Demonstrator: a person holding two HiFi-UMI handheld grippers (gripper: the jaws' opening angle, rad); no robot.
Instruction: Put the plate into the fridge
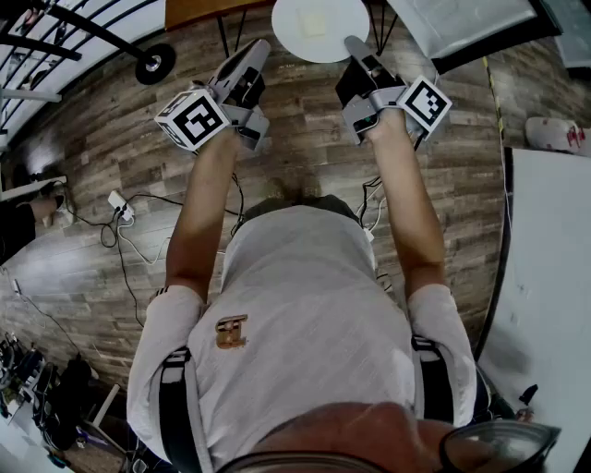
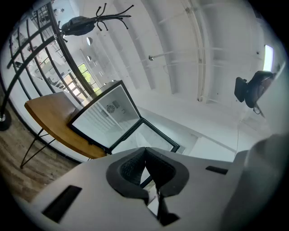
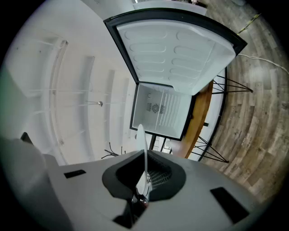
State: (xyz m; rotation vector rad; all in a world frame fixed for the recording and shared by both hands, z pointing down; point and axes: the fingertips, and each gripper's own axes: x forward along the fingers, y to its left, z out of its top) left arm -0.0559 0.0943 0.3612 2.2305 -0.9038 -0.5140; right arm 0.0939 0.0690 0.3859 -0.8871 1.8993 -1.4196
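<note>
A white round plate (image 1: 319,28) is held out in front of me, above the wooden floor. My right gripper (image 1: 354,44) is shut on its right rim; in the right gripper view the plate (image 3: 142,149) stands edge-on between the pads of that gripper (image 3: 145,155). My left gripper (image 1: 260,46) hangs just left of the plate, its pads closed together at the tip with nothing showing beyond them (image 2: 145,153). The small fridge (image 3: 161,110) stands open ahead on a wooden table (image 2: 49,115), its door (image 3: 180,54) swung wide.
Cables and a power strip (image 1: 118,205) lie on the floor at the left. A white panel (image 1: 554,277) fills the right side. Black metal railings (image 2: 31,67) stand left of the table, and a dark table leg (image 1: 223,35) runs down near the plate.
</note>
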